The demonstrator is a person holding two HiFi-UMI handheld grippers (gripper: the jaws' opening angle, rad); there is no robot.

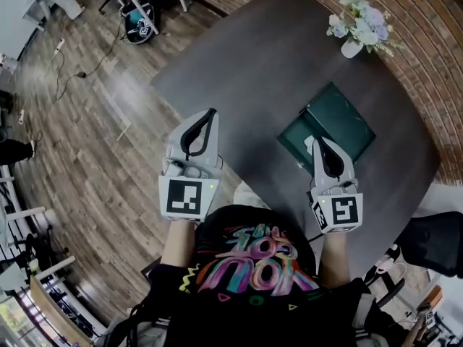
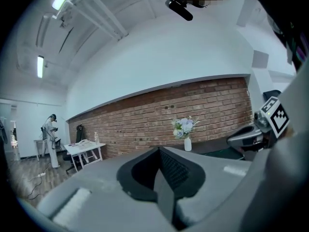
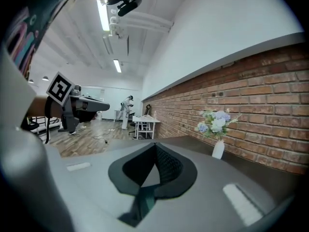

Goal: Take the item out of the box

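Left gripper (image 1: pixel 212 111): fingers clenched tip to tip, nothing between them. It is held over the near-left edge of the dark grey round worktop (image 1: pixel 253 63) and points across it. The left gripper view shows the pads meeting with no gap.

Right gripper (image 1: pixel 318 140): fingers likewise clenched and empty. The tips are over the near-left corner of the open dark green rectangular box (image 1: pixel 346 118).

A small white item (image 1: pixel 308 144) lies inside that box, just left of the right fingertips and partly hidden by them. What kind of item it is cannot be made out. The box sits well to the right of the left fingers.

A white vase of pale flowers (image 1: pixel 352 47) stands on the worktop beyond the box, far ahead of the right fingers, near the red brick wall (image 1: pixel 434 56). A wooden plank floor (image 1: pixel 87 129) spreads out to the left of the left fingers.
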